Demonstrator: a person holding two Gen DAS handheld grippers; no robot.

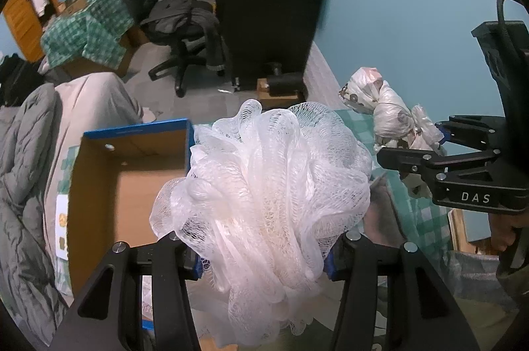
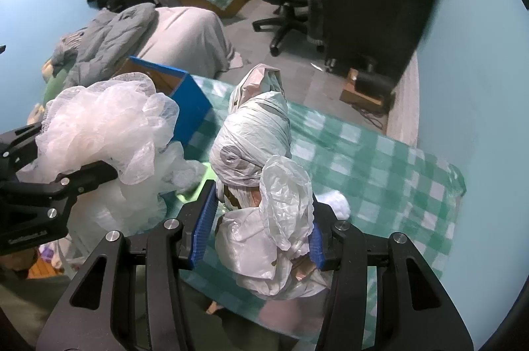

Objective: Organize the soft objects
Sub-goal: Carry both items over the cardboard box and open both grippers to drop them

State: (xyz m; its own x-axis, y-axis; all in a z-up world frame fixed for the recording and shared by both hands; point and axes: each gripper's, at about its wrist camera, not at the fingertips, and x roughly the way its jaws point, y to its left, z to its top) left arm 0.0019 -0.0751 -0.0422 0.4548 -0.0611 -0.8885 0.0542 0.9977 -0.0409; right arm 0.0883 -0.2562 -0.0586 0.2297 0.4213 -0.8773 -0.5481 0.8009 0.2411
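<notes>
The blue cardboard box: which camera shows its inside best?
The left wrist view: the blue cardboard box lies open there, its brown floor visible. In the right wrist view, only a blue corner shows behind the mesh sponge.

A table covered with a green-and-white checked cloth (image 2: 380, 159) carries the things. At its far left end stands an open cardboard box (image 1: 132, 182) with blue outer walls, its brown inside showing. Nearer in, a small white fluffy lump (image 2: 339, 205) rests on the cloth, and a patch of bright green stuff (image 2: 195, 185) lies beside a heap of clear, crumpled plastic (image 2: 109, 218) by the left edge; what these are cannot be made out.
</notes>
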